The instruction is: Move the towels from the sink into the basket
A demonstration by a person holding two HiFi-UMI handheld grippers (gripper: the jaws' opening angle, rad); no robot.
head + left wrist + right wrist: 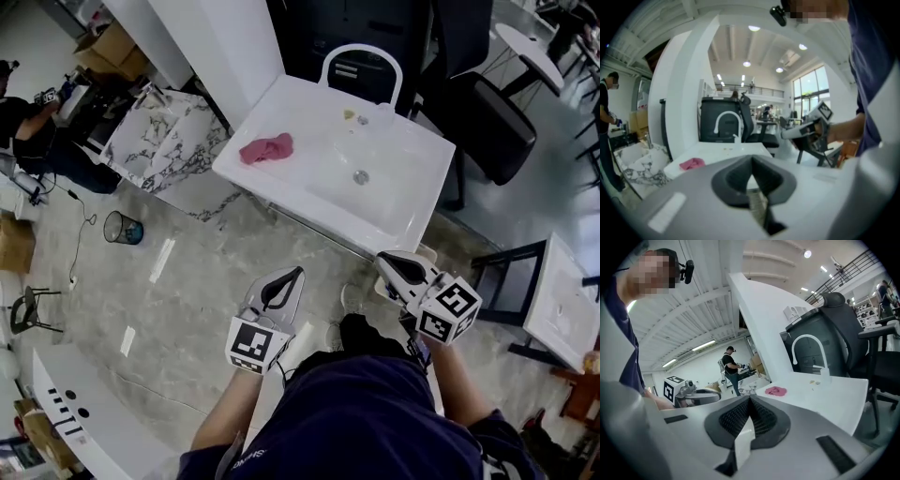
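Standing back from the white sink, a gripper in each hand. Left gripper clenched tight, nothing between the jaws; right gripper likewise closed on nothing. Both held over the marble floor in front of the sink, tips aimed toward it, well apart from the one pink towel. Towel crumpled on the flat ledge to the left of the basin (beside the bowl, not down in it). Curved white faucet at the far edge, behind the basin. Off to the left on the floor, a small dark bin.
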